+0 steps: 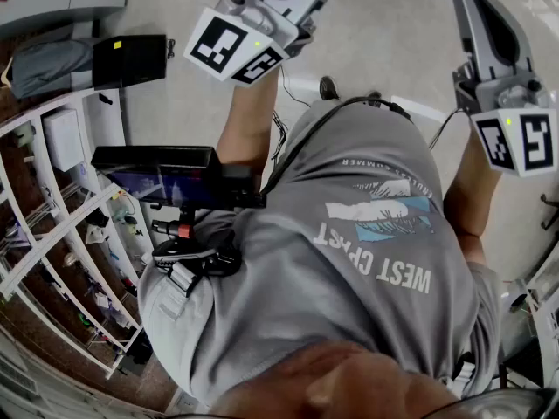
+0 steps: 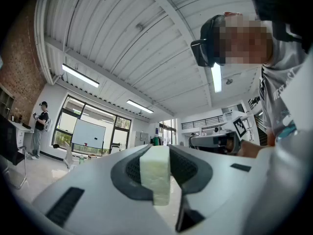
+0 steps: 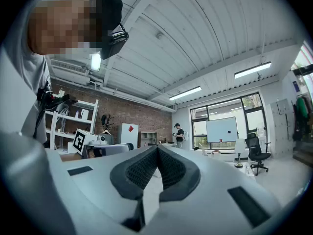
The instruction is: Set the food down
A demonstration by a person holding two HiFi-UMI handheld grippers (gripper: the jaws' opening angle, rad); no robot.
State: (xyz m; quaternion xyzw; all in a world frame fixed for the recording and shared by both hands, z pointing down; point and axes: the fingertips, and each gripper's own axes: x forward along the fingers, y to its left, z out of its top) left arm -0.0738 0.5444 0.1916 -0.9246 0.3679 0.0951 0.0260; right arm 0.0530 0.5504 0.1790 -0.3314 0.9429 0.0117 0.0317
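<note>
Between the pads of the left claw (image 2: pixel 156 152) sits the food (image 2: pixel 155 180), a pale squarish block that looks kinda like tofu. It's pinched upright with both pads pressing on its sides, so the claw is closed only as far as the block lets it. It's aimed up at the ceiling, which I'd guess is just a carry pose to keep the block high and clear of the body. The right claw (image 3: pixel 157 152) has its pads closed together with nothing in them. It also points up, so it's just along for the ride.

Going outward, the head view is mostly the person's grey T-shirt (image 1: pixel 349 260) and a black device (image 1: pixel 166 177) clipped at the chest, with bare floor (image 1: pixel 384 24) beyond. White shelving (image 1: pixel 61 234) is off to the person's left. Further out there's a whiteboard (image 2: pixel 88 136) by the windows, an office chair (image 3: pixel 257 153), a brick wall (image 3: pixel 129 116), and another person (image 2: pixel 40 124) standing well away.

Thing is, no tabletop or plate shows near either claw, so setting it down isn't on yet imo. Only the shelving looks worth minding.
</note>
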